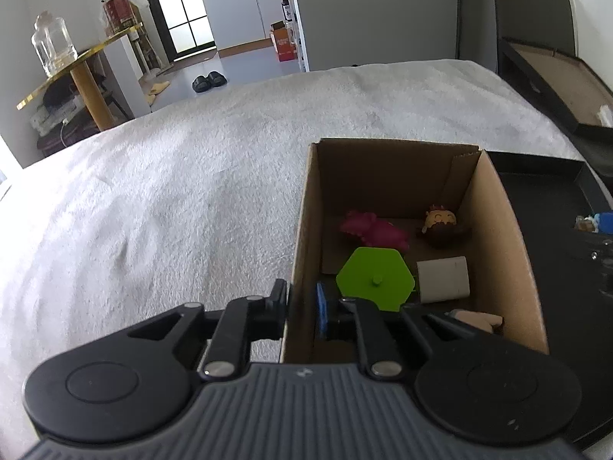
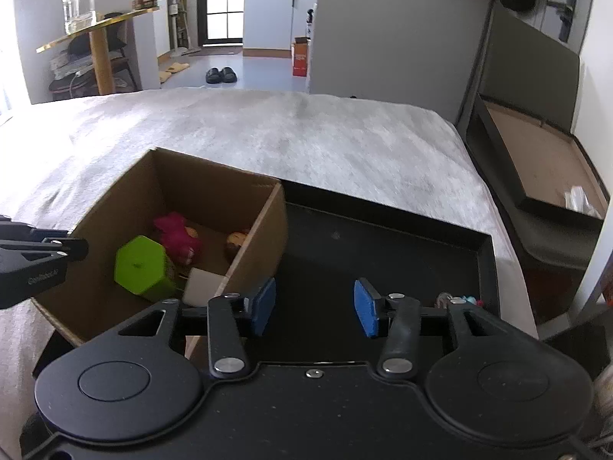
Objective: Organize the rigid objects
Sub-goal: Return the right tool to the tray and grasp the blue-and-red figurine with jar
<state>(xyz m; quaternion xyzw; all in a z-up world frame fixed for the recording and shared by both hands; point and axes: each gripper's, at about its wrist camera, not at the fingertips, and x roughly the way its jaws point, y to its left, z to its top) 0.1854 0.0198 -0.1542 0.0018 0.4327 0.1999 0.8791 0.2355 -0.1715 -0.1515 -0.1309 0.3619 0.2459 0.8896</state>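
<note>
The left gripper (image 1: pixel 302 306) pinches the cardboard box's (image 1: pixel 302 230) left wall between its fingers. The right gripper (image 2: pixel 314 306) hangs wide open and empty over the black tray (image 2: pixel 383 245). A green block (image 1: pixel 375 278) lies inside the box.

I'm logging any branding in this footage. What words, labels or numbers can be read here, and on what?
"GenRobot.AI", faint, on the side of the left gripper in the right wrist view.
Red canister on the gold shelf: label too blurred to read.
Orange carton on the floor: print too small to read.
Cardboard box: no print visible.
</note>
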